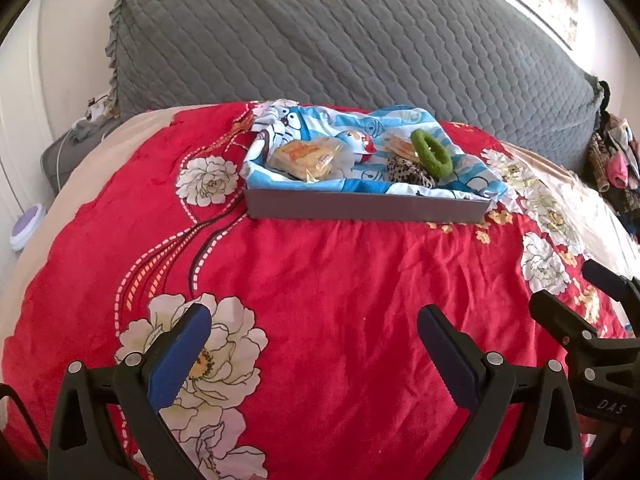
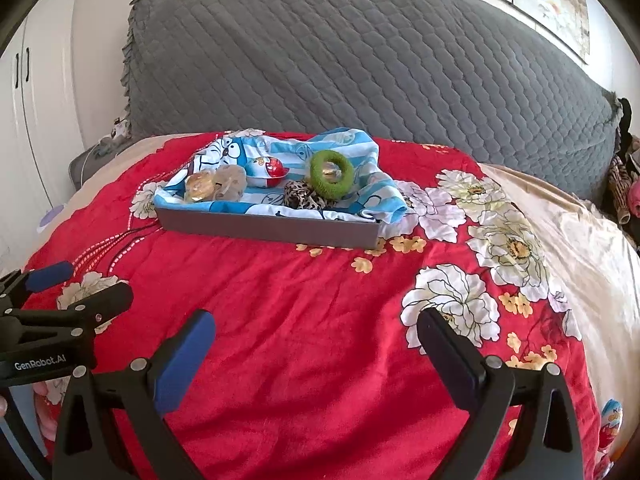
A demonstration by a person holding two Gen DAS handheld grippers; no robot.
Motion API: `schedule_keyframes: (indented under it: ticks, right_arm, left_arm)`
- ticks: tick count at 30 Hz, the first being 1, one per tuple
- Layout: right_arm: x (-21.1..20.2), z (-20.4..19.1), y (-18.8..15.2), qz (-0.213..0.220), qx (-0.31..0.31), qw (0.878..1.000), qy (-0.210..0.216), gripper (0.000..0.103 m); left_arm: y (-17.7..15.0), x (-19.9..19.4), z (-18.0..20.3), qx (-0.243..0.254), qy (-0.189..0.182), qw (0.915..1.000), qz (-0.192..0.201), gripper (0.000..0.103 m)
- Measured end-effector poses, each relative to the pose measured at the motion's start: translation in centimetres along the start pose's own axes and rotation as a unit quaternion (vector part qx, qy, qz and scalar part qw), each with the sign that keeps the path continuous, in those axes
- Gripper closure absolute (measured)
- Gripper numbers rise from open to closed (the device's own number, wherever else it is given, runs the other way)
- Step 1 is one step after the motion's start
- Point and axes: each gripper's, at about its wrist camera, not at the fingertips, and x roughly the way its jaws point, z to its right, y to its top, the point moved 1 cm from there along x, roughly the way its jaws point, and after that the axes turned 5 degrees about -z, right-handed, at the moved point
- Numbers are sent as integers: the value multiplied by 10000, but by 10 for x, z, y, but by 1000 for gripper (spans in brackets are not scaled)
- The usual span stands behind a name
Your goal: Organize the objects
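Bedding fills the left wrist view: a red floral quilt [image 1: 320, 280] spread before a grey quilted cushion [image 1: 340, 40]. On the quilt, well ahead of the left gripper [image 1: 314, 334], sits a shallow grey tray [image 1: 360, 208] lined with a blue cartoon-print cloth [image 1: 320, 120]. Inside, a clear-wrapped pastry packet [image 1: 306, 158] lies at the left, a red and white egg-shaped toy [image 1: 358, 142] in the middle, and a green ring [image 1: 432, 152] leans over a leopard-print scrunchie [image 1: 408, 170] at the right. The left gripper's jaws stand wide apart with nothing between them, hovering over the quilt. Part of the right gripper [image 1: 568, 292] shows at the right edge.

Seen from the right wrist, the same tray [image 2: 272, 230] lies ahead and slightly left, with the cloth [image 2: 372, 196] spilling over its right end. The packet [image 2: 212, 188], the egg toy [image 2: 266, 172], the ring [image 2: 332, 174] and the scrunchie [image 2: 300, 196] rest inside. The right gripper [image 2: 316, 336] is spread wide and holds nothing. The left gripper [image 2: 84, 284] shows at the left edge. Another egg-shaped toy [image 2: 610, 420] lies on the quilt [image 2: 320, 300] at the lower right, well apart from the tray.
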Motion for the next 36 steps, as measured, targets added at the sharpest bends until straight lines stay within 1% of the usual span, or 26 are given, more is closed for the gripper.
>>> schedule_keyframes:
  ticks: [4,7,9,13,17,20,21,24,30,34,36]
  right_arm:
    - [4,1,-3,-31,35,10000,-7,1]
    - [6,2,-4,20,54,10000,-40,1]
    - [6,2,-5,70,54,9999,-61,1]
    - [7,2,-5,105,-26,9998,-156,1]
    - [11,1,-7,53,-85,9997,-201,1]
    - [12,0,-9,74,-126,9996,-254,1]
    - [13,-1,-9,73,-134,9996,-250,1]
    - [13,-1,-10,67,-155,9995,-249,1]
    - [14,-5,-12,56,-262,9993,-252,1]
    - [15,-7,-13,51,-294,9993,-244,1]
    - [16,-7,-13,54,-282,9993,-236,1]
  left_arm:
    - [-3,4,-3,-75,-2,10000,0,0]
    - [-5,7,-9,-239,7,9997,8,0]
    - [-5,9,-12,-290,55,9996,0,0]
    - [-6,11,-16,-383,33,9993,-28,0]
    - [-7,10,-12,-208,158,9997,31,0]
    - [-9,7,-8,-98,139,9998,135,0]
    - [-9,6,-8,-107,113,9997,167,0]
    - [-9,7,-7,-127,-10,9999,100,0]
    - [-9,11,-8,-155,68,9998,87,0]
    - [-11,14,-11,-212,-18,9998,-5,0]
    - [-12,13,-12,-200,5,9998,21,0]
